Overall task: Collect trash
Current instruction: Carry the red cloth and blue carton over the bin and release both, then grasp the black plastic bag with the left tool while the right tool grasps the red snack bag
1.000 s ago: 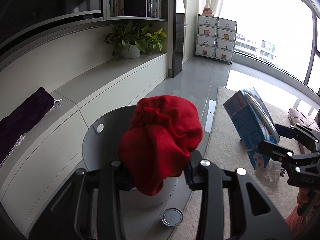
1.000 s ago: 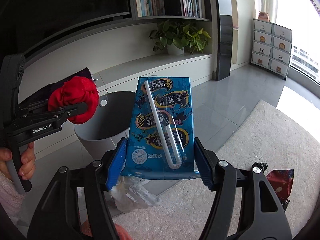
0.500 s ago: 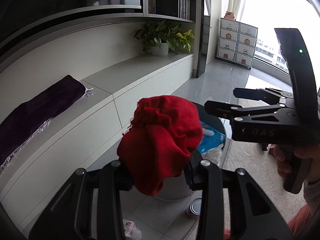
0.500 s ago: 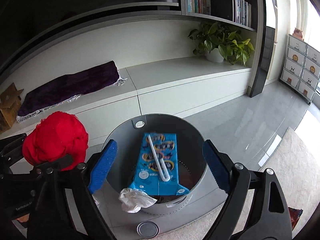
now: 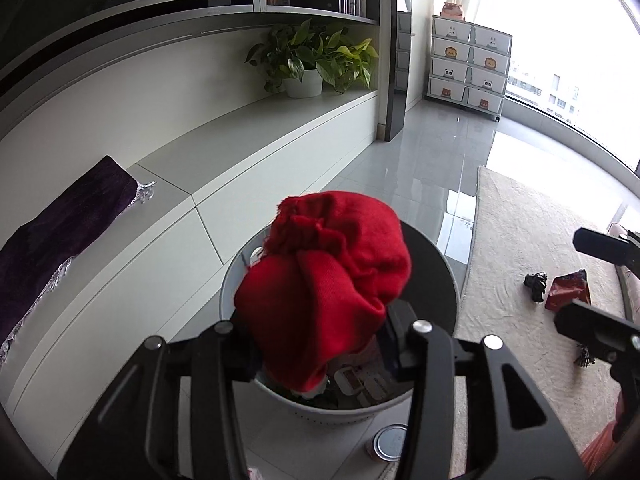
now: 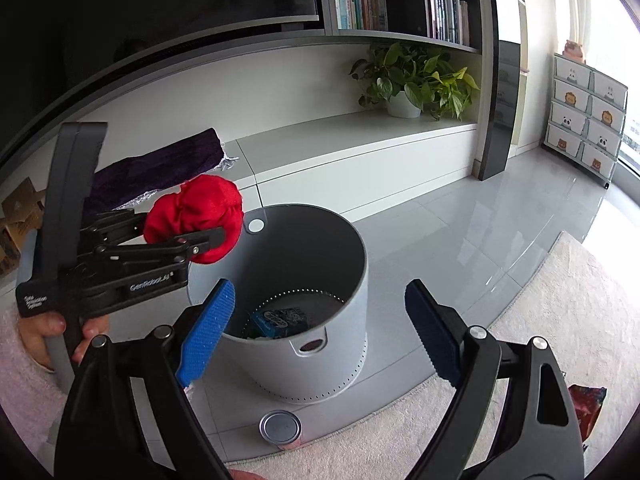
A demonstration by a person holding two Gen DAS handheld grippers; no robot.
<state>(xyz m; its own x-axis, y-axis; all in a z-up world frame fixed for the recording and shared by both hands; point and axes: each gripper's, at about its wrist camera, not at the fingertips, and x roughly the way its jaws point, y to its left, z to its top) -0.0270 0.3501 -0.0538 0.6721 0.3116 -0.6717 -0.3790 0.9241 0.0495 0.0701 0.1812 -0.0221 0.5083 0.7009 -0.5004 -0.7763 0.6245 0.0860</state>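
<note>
Right wrist view: our left gripper [image 6: 200,236] holds the red cloth bundle [image 6: 194,218] over the grey bin [image 6: 304,364], fingers just loosening around it for the drop. Our right gripper [image 6: 320,332] hangs released, its blue carton [image 6: 280,320] lying inside.

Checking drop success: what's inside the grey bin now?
In the grey bin the blue carton lies at the bottom, with pale packaging beside it. The near wall and the red cloth in the left gripper cover the rest.
</note>
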